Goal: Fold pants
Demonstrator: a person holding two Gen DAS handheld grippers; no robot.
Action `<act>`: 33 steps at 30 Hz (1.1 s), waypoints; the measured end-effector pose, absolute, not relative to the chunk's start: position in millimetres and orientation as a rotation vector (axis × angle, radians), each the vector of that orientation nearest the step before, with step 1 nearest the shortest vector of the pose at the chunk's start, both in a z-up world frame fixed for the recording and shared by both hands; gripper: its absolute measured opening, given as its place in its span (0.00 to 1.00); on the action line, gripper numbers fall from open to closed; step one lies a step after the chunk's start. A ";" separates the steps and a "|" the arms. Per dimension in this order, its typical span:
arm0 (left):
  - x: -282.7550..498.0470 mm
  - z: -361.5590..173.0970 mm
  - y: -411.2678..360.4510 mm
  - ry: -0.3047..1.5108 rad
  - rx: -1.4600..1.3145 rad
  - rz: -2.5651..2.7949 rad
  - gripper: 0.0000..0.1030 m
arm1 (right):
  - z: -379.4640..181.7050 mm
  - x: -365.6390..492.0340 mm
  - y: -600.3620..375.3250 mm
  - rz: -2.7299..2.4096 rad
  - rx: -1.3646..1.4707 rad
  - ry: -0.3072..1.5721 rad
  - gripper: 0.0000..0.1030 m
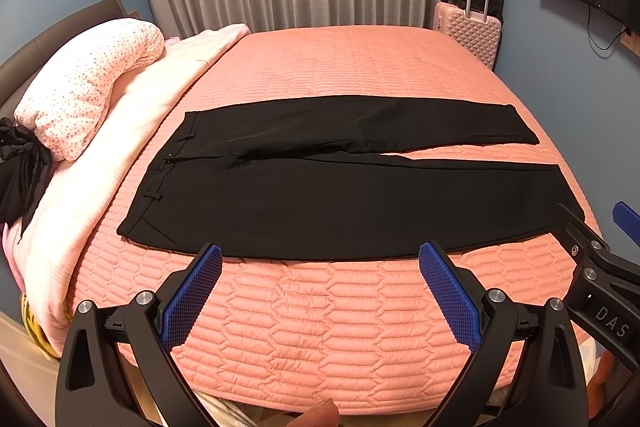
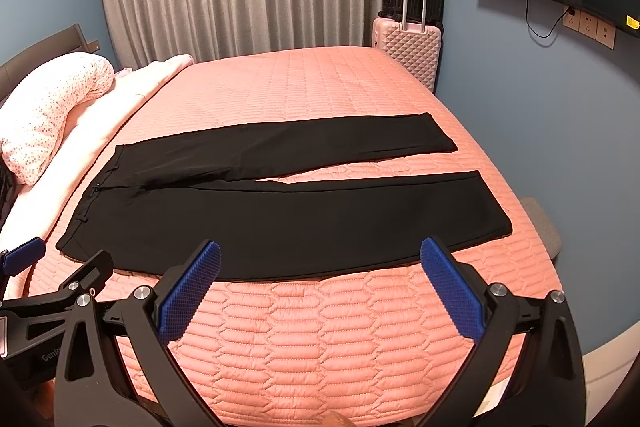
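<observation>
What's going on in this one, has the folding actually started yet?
Not yet. A pair of black pants lies spread flat on the pink quilted bed, waistband to the left, the two legs running right with a gap between them. The person holds the left gripper and right gripper over the near edge of the bed, both open and holding nothing. Neither touches the fabric.

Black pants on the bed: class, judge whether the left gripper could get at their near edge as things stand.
Probably yes. The left gripper is open just short of the black pants' near edge, with only bare pink bedspread between. The right gripper stands off to the side, not across its path.
</observation>
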State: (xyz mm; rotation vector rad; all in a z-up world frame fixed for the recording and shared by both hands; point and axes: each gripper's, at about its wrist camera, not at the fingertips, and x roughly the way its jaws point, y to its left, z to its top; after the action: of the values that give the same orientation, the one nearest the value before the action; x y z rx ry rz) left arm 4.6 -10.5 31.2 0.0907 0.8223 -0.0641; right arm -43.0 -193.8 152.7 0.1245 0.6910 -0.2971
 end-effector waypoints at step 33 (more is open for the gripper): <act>1.0 33.6 -11.2 0.815 0.095 -0.067 0.95 | 155.3 -41.0 -191.4 -0.297 0.132 0.691 0.96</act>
State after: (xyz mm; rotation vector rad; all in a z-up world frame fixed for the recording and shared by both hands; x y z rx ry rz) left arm 1.0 -11.2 33.6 0.0947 0.8153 -0.0669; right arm -41.0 -191.4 155.3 0.1316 0.6905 -0.2973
